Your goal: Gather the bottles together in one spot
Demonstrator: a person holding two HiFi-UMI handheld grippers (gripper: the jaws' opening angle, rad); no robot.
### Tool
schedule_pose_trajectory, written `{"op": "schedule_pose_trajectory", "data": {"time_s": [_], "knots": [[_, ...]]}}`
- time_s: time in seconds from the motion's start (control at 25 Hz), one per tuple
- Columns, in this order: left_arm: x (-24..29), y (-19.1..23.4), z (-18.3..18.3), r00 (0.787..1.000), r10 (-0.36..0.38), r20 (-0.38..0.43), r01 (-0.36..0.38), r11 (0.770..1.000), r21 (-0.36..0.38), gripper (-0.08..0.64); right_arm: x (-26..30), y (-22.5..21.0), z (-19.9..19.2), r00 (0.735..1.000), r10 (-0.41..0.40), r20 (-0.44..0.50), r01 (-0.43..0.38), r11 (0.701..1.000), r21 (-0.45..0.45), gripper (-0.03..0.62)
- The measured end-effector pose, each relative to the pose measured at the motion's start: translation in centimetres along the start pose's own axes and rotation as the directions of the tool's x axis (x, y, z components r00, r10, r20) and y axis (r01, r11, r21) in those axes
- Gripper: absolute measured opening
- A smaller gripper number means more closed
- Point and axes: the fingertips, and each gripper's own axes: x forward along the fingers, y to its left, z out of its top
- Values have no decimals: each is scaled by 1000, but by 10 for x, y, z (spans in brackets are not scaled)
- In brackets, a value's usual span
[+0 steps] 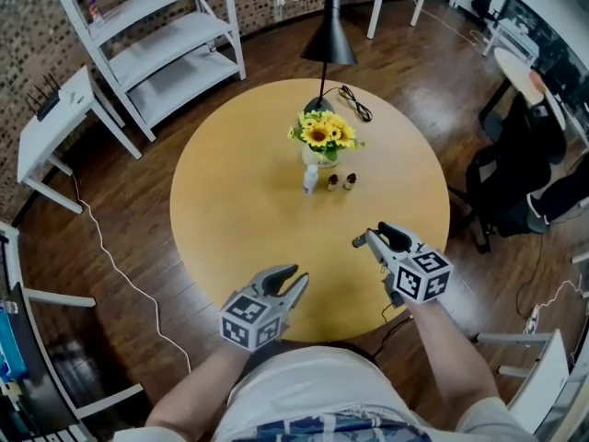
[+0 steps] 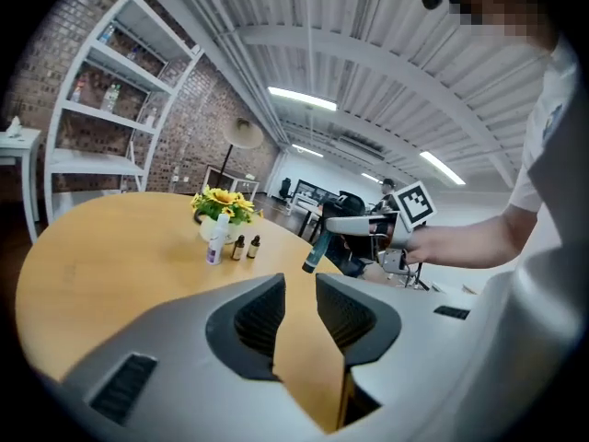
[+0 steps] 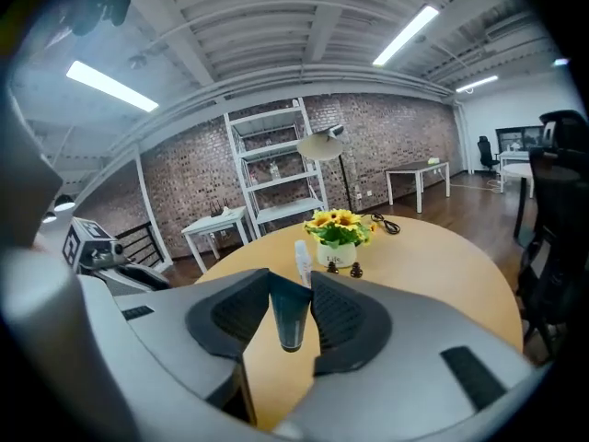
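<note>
On the round wooden table [image 1: 230,210] a white bottle [image 1: 310,179] and two small brown bottles [image 1: 332,182] [image 1: 350,181] stand close together in front of a sunflower vase [image 1: 324,138]. My right gripper [image 1: 368,238] is shut on a dark teal tube [image 1: 359,241] above the table's near right part. The right gripper view shows that tube [image 3: 290,316] clamped between the jaws, pointing toward the white bottle [image 3: 303,262]. My left gripper [image 1: 299,277] hangs over the table's near edge, shut, with nothing between its jaws. In the left gripper view the tube [image 2: 316,250] juts from the right gripper [image 2: 342,227].
A black floor lamp [image 1: 329,40] stands behind the table and its cable [image 1: 354,102] lies on the far part. White shelving [image 1: 166,44] and a white side table [image 1: 55,122] are at the left. Office chairs [image 1: 515,173] stand at the right.
</note>
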Motion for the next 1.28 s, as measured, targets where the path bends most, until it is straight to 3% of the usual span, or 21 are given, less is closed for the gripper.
{"op": "schedule_pose_trajectory", "data": {"time_s": [0.24,0.52,0.8,1.28], "knots": [[-10,11,-21,987,152,-40,-155,986,-66,104,47,-85,-16,999,-28,-29,26,999,-46,160],[-27,10,-47,948,291,-132,-307,944,-120,104,106,-144,-7,998,-69,8,69,988,-140,160],[-35,11,-55,927,343,-154,-365,918,-156,104,148,-166,12,996,-82,42,89,974,-208,158],[-29,30,-55,912,369,-178,-401,894,-198,104,183,-174,-12,995,-100,-7,96,972,-212,160]]}}
